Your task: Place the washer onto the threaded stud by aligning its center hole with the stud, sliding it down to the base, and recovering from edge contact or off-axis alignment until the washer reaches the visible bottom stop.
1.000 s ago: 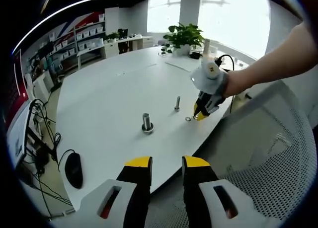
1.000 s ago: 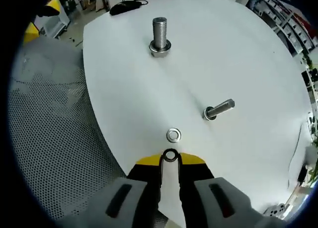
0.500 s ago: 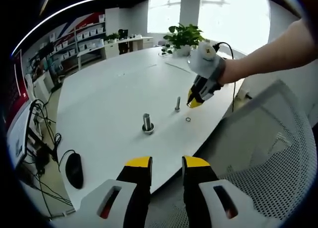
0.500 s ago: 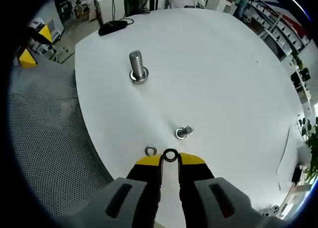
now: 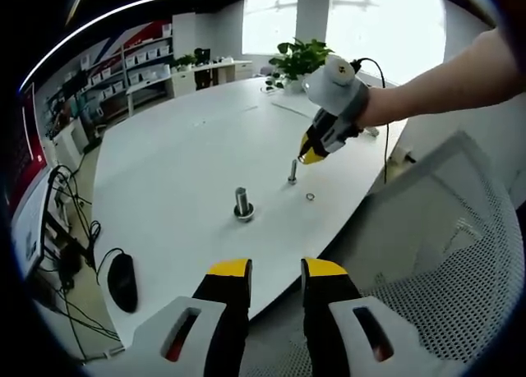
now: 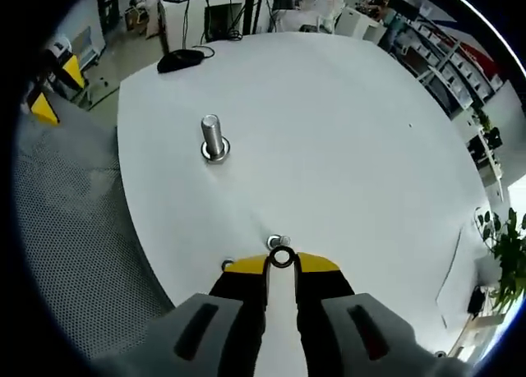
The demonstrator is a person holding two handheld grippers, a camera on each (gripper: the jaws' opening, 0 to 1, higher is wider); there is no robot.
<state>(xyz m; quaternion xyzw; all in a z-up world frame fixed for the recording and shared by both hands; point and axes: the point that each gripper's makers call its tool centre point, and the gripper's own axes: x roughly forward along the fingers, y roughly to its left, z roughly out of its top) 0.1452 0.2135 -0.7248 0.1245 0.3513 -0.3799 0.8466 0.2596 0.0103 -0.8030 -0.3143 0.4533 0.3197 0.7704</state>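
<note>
A small threaded stud (image 5: 292,172) stands upright on the white table (image 5: 181,163). My right gripper (image 5: 306,158) hovers just above it on the right, shut on a small steel washer (image 6: 281,257) pinched at its yellow tips. In the right gripper view, the small stud's top (image 6: 275,242) peeks out just beyond the held washer. A larger threaded stud (image 5: 243,203) (image 6: 213,137) with a nut at its base stands further left. A second loose washer (image 5: 311,197) lies flat near the table edge. My left gripper (image 5: 276,270) hangs off the table, open with nothing between its jaws.
A black mouse (image 5: 122,280) (image 6: 181,58) lies near the table's left edge. A grey mesh chair (image 5: 427,254) (image 6: 74,229) stands beside the table. A potted plant (image 5: 302,61) sits at the far end. A person's arm (image 5: 444,85) reaches in from the right.
My right gripper has carried the washer up and away from the table edge, past the loose washer, to just over the small stud. The left gripper has stayed still.
</note>
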